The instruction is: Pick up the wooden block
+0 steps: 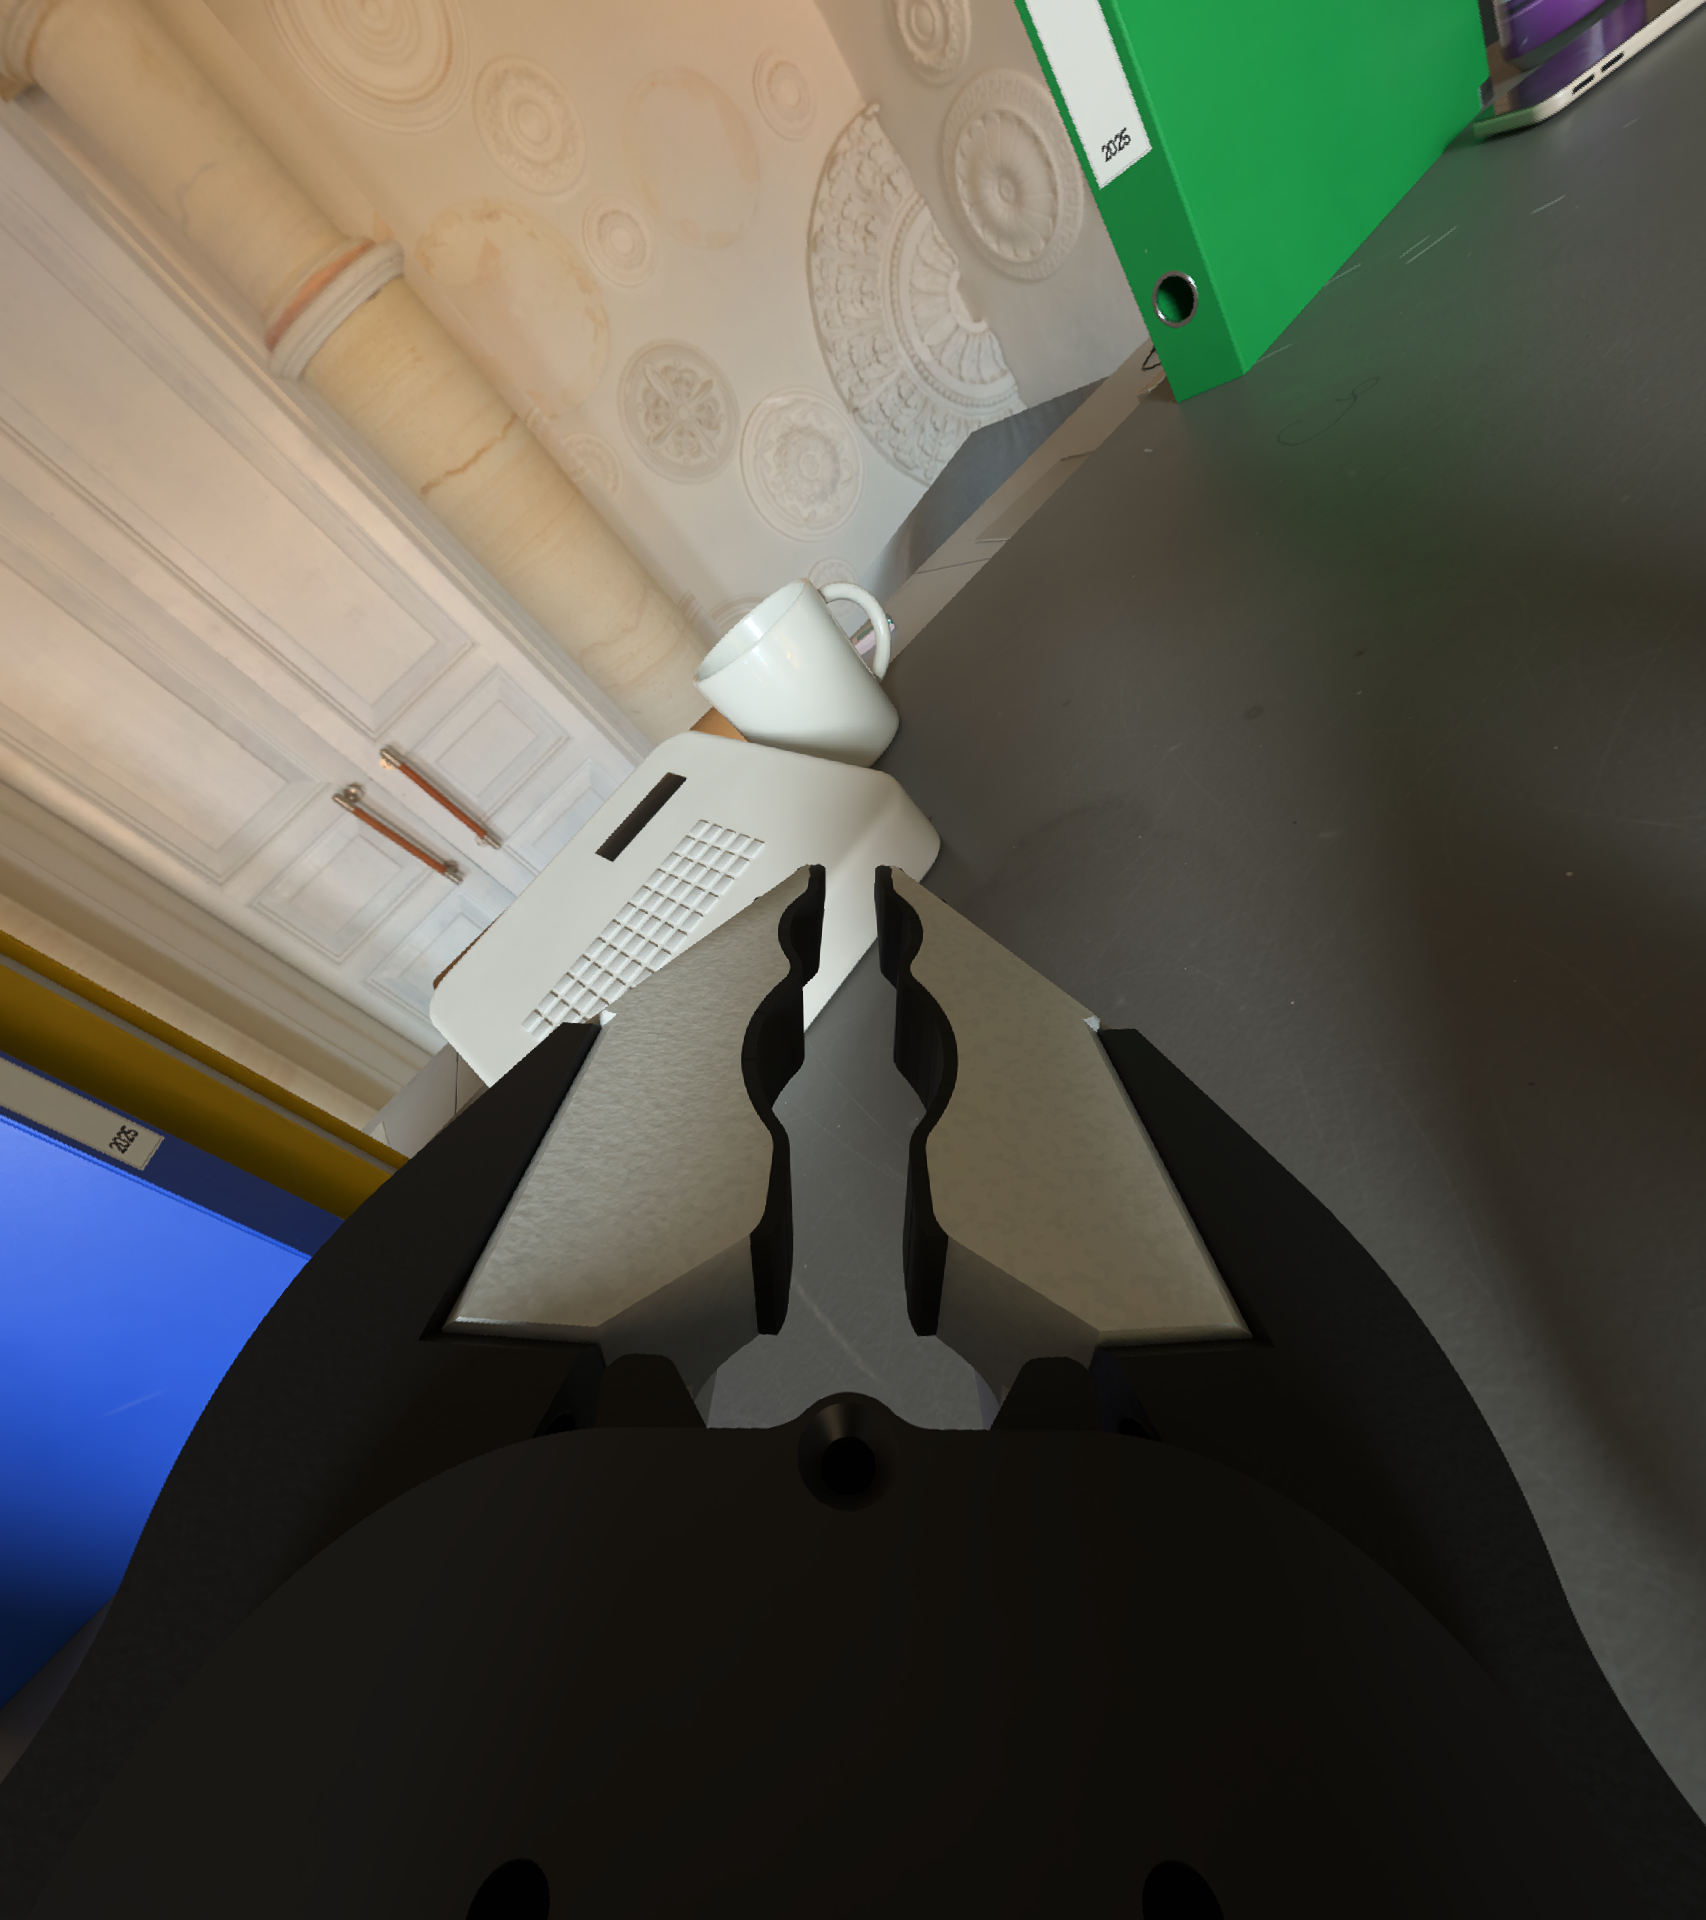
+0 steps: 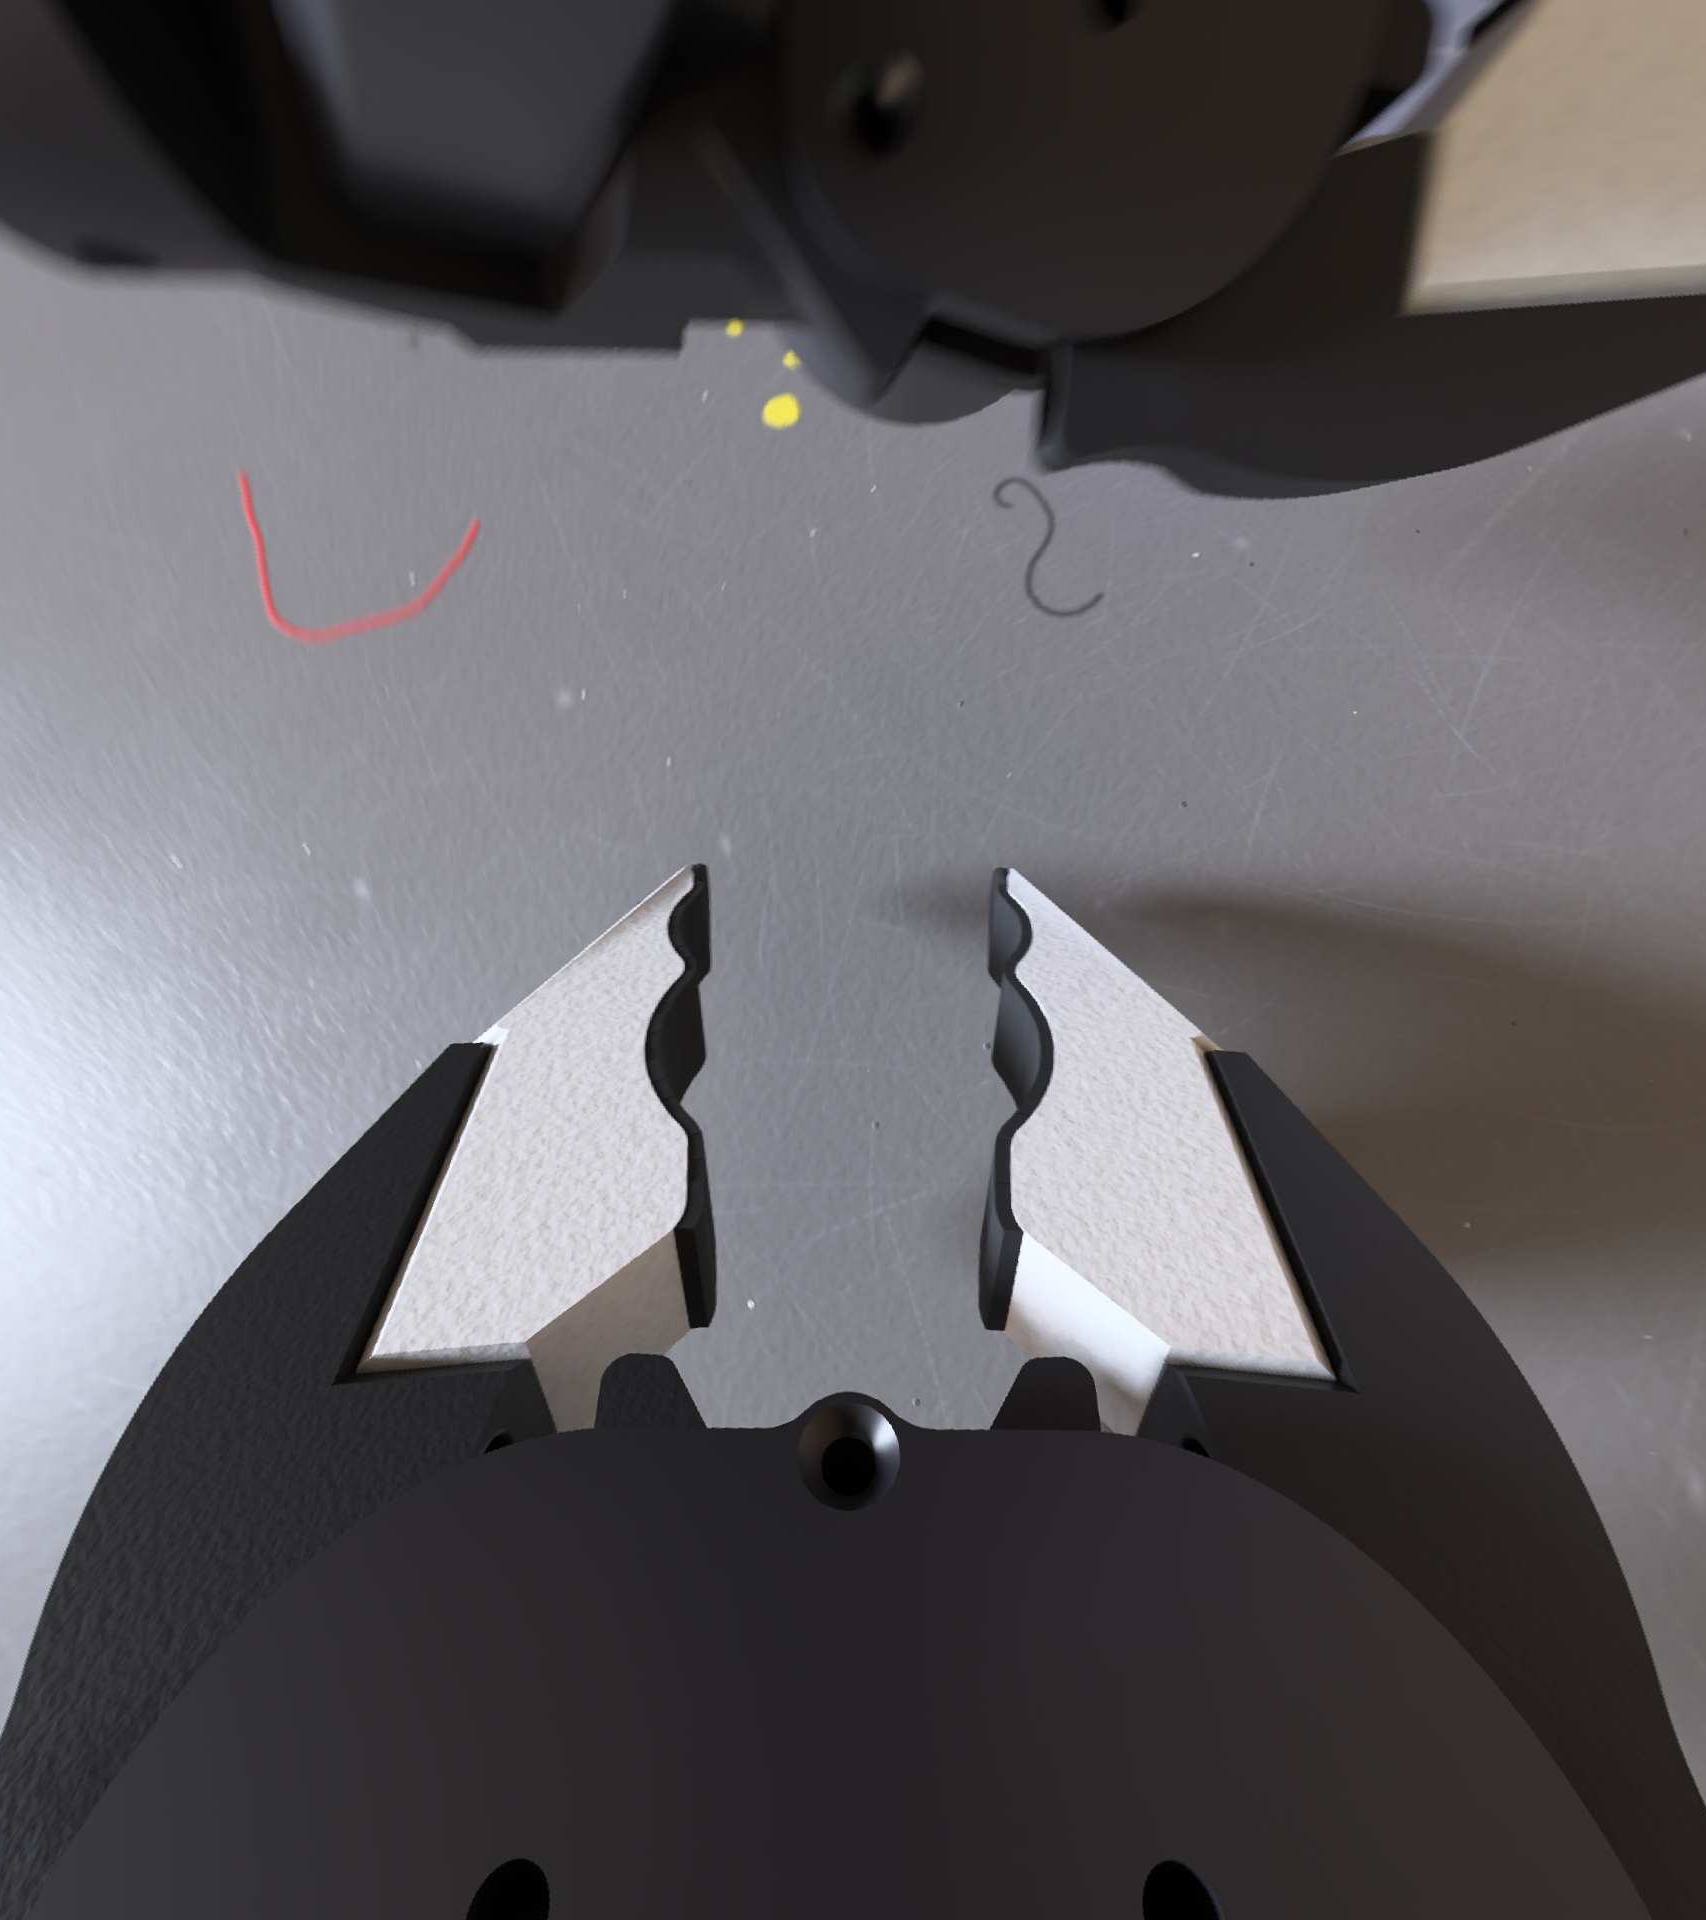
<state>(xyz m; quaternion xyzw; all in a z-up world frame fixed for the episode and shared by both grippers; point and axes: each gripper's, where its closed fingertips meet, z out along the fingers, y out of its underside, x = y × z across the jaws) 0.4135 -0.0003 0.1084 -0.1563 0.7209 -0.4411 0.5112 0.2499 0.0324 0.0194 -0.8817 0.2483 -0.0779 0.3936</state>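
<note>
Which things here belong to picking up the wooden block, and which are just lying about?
Job: wooden block, partly seen at the right wrist view's top corner; left gripper; right gripper.
Lying about: white mug, white keypad device, green binder, blue binder, laptop.

White spine label on green binder [image 1: 1275,177], another on blue binder [image 1: 49,1351]

The dark grey scratched surface [image 1: 1451,935] carries a white mug [image 1: 802,675], a white keyboard-like device [image 1: 724,883], 1 green binder [image 1: 1275,177] and a laptop [image 1: 1555,94]; red [image 2: 350,592], yellow and black marks stain it.
</note>
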